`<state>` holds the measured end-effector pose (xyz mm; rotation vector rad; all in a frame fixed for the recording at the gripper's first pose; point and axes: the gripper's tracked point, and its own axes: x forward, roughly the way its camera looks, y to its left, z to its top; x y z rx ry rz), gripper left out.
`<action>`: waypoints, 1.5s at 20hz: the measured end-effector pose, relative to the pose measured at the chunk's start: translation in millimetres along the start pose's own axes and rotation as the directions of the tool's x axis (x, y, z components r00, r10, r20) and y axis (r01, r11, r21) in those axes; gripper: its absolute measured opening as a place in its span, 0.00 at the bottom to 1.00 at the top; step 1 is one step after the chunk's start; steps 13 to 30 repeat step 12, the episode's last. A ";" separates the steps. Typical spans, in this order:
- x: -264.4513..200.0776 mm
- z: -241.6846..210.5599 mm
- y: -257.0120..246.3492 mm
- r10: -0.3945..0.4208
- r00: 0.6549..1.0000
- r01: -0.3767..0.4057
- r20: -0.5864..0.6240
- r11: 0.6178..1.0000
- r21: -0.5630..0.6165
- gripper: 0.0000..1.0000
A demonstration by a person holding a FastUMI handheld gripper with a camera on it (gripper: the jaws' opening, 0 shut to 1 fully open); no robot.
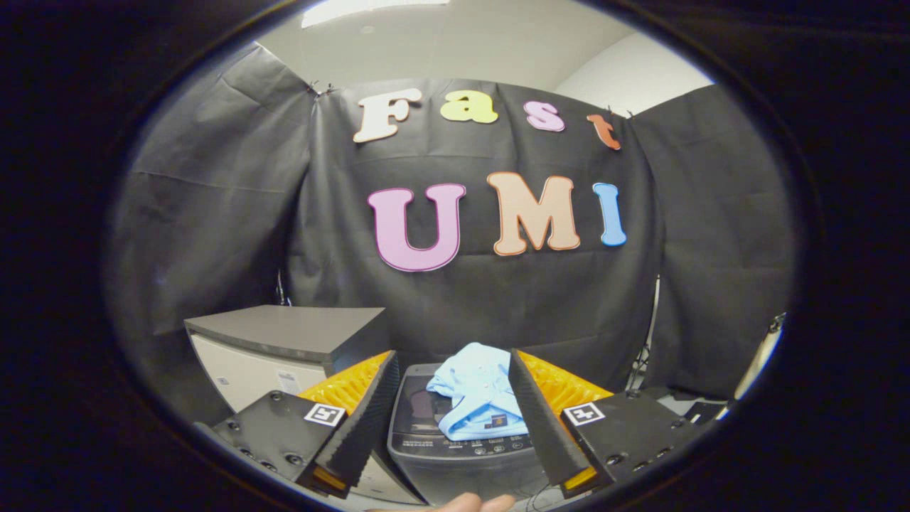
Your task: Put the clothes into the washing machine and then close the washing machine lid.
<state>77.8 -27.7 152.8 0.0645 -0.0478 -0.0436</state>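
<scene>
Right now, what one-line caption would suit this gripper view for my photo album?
Open gripper hovers before a washing machine, a light blue shirt lying on its lid.

Light-blue shirt [478, 392], grey washing machine [455, 455]

Cloth-walled recording booth [213, 199]; washing machine [455, 455] staged inside

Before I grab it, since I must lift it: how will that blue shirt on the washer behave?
Likely floppy: the light blue shirt lies crumpled on the washing machine, so it should sag and trail. Probably light. The open gripper straddles it.
</scene>
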 end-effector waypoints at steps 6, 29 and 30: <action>-31.1 -33.2 -0.4 -0.024 0.999 0.023 -0.030 0.998 -0.058 0.96; -19.0 -44.2 -0.1 -0.052 0.998 0.049 -0.038 0.996 -0.073 0.96; -19.0 -44.2 -0.1 -0.052 0.998 0.049 -0.038 0.996 -0.073 0.96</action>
